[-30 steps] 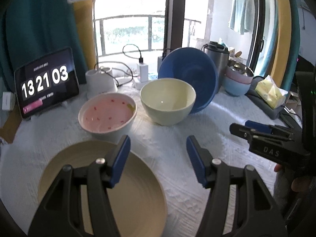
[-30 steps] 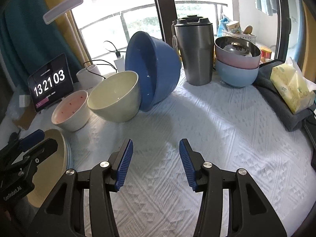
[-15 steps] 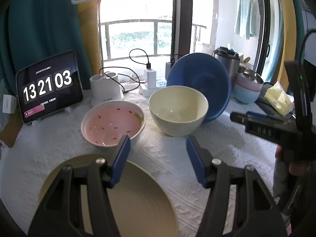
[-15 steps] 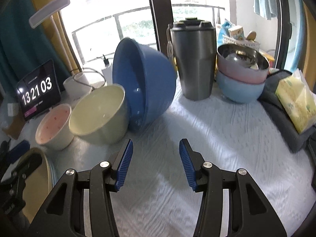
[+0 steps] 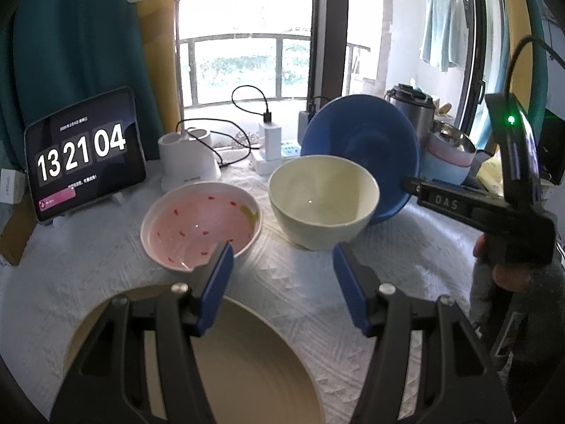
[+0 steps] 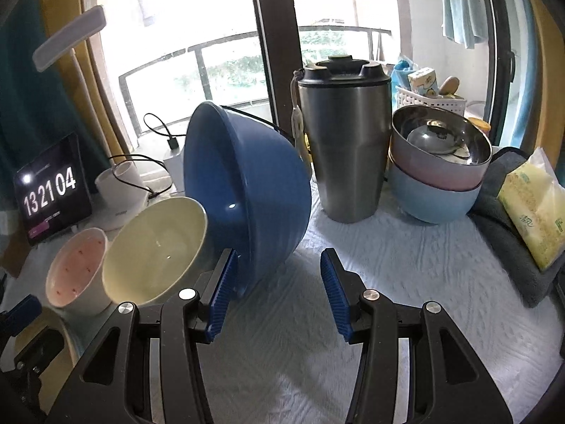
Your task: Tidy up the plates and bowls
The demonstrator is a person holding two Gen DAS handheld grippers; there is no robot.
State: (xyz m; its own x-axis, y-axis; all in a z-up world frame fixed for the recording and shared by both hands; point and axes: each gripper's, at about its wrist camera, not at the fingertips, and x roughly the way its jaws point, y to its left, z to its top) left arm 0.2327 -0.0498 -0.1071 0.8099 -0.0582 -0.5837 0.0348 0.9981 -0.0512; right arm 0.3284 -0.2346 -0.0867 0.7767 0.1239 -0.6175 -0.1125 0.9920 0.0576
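Now my left gripper (image 5: 282, 275) gapes, empty, over a round tan plate (image 5: 247, 364); my right gripper (image 6: 277, 282), fingers apart, nears the glossy, tilted blue bowl (image 6: 261, 190), perhaps touching it.

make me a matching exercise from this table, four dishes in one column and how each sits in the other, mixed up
Things:
1. blue bowl
2. cream bowl
3. pink speckled bowl
4. beige plate

States:
A. upright, standing alone beside the tablet clock
B. flat, under the left gripper
C. tipped on its side, opening facing the cream bowl
D. tilted, resting against the blue bowl

Pairs: 1-C, 2-D, 3-A, 4-B
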